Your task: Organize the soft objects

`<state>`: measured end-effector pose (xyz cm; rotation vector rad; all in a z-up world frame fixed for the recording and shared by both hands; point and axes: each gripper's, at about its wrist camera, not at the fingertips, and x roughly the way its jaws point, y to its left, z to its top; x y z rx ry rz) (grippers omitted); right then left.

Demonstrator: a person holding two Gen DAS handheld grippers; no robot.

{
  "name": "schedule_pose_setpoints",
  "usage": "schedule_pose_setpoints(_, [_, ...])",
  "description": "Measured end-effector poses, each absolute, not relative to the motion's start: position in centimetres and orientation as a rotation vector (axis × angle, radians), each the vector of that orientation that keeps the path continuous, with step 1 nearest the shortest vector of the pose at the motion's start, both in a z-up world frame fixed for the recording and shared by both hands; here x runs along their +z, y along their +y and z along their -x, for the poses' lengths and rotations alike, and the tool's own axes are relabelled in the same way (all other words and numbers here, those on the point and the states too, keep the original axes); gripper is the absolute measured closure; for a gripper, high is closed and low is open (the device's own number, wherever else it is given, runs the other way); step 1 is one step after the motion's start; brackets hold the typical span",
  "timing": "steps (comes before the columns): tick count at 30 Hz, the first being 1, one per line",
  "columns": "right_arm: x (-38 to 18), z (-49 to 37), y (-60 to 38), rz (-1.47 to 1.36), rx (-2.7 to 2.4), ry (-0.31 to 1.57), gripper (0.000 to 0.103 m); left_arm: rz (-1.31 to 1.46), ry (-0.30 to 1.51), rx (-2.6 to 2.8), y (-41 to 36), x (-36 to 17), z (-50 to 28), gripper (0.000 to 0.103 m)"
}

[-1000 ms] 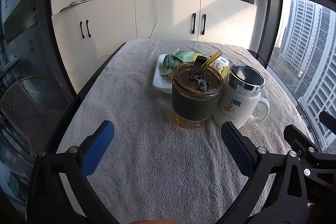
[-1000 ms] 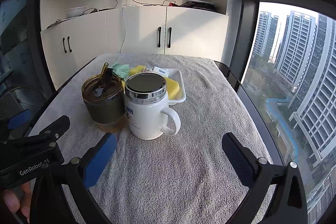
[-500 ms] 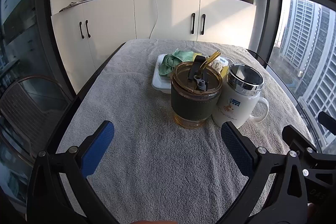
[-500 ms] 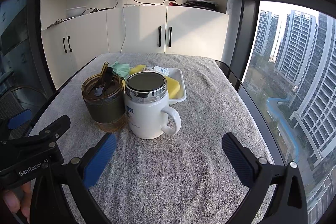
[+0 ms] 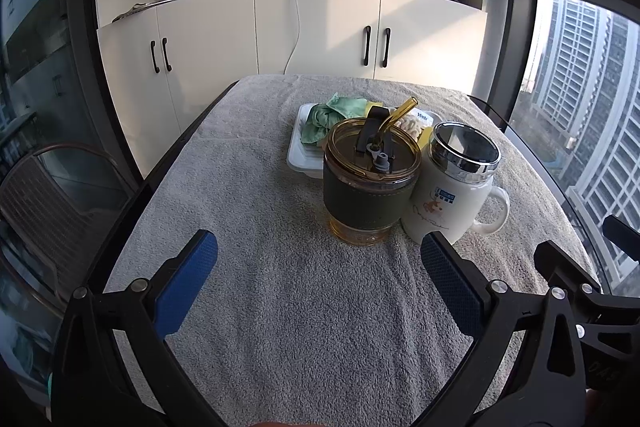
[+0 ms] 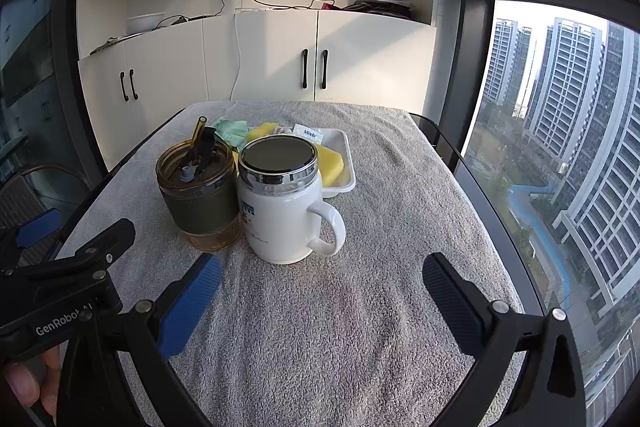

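A white tray (image 5: 298,157) (image 6: 346,163) sits mid-table holding a green cloth (image 5: 324,117) (image 6: 230,131), a yellow sponge (image 6: 332,163), a small tissue packet (image 6: 308,135) and a pale fluffy item (image 5: 412,125). In front of it stand an amber glass cup with a straw (image 5: 372,183) (image 6: 198,191) and a white lidded mug (image 5: 452,187) (image 6: 282,203). My left gripper (image 5: 318,267) is open near the table's front, a little short of the cup. My right gripper (image 6: 320,287) is open just short of the mug. Both hold nothing.
A grey towel (image 5: 260,187) covers the table. White cabinets (image 5: 320,27) stand behind it. A wicker chair (image 5: 52,187) is at the left, and a large window (image 6: 560,147) runs along the right edge. The other gripper's black frame (image 6: 60,279) shows at lower left.
Both views show only a very slight shift; the objects and both open grippers stay as they were.
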<state>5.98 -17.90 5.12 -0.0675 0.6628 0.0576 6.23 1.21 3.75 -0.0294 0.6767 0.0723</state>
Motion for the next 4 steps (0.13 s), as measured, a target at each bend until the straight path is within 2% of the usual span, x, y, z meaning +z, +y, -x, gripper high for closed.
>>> schedule_pose_setpoints(4, [5.1, -5.99, -17.9, 0.068, 0.057, 0.663, 0.0, 0.029, 0.677, 0.073, 1.16, 3.76, -6.23, 0.0])
